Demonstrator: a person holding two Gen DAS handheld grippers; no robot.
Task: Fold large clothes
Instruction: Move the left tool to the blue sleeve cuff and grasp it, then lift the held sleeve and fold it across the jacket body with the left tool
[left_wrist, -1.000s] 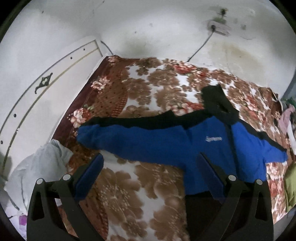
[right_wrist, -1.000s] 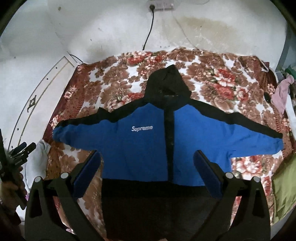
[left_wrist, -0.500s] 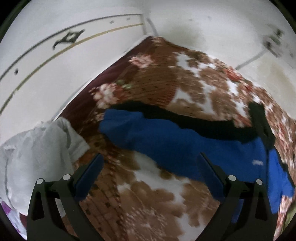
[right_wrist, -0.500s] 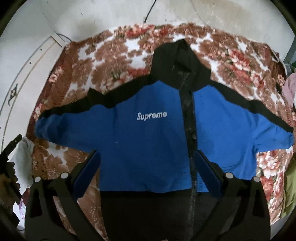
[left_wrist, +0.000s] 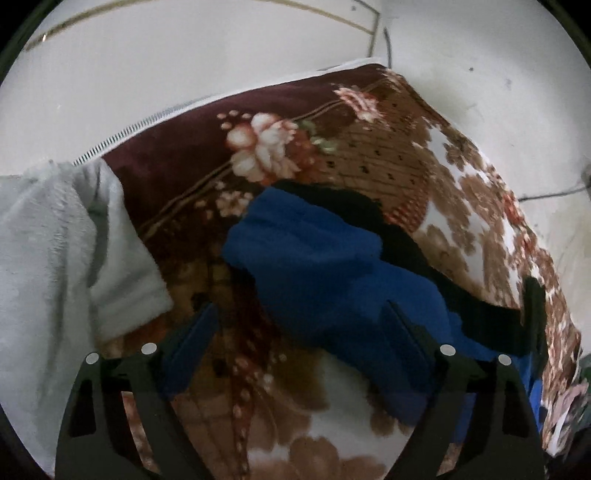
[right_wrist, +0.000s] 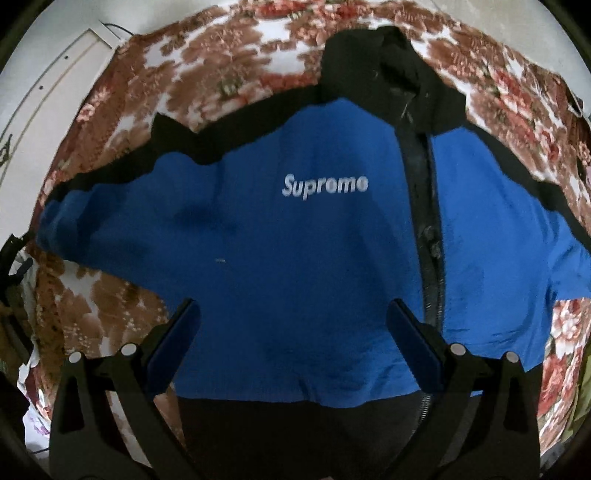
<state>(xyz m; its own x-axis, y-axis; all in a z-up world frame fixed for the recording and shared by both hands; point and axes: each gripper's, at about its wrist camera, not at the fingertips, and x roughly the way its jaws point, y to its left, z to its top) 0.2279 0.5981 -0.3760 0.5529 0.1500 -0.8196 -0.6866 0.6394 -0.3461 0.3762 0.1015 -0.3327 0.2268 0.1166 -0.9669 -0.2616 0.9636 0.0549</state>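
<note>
Hovering with both grippers spread and empty, I see the blue hooded jacket flat on the floral blanket. My left gripper may pinch blanket together with the sleeve cuff; my right gripper waits over the chest.

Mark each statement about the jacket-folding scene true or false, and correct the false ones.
1. The jacket lies spread out on a floral blanket. True.
2. The left gripper is clamped on the sleeve. False: it is open, with nothing held between its fingers.
3. The jacket's hood is black. True.
4. The lettering on the chest is red. False: it is white.
5. A pale grey cloth lies beside the sleeve end. True.
6. The right gripper is shut. False: it is open over the jacket.
</note>
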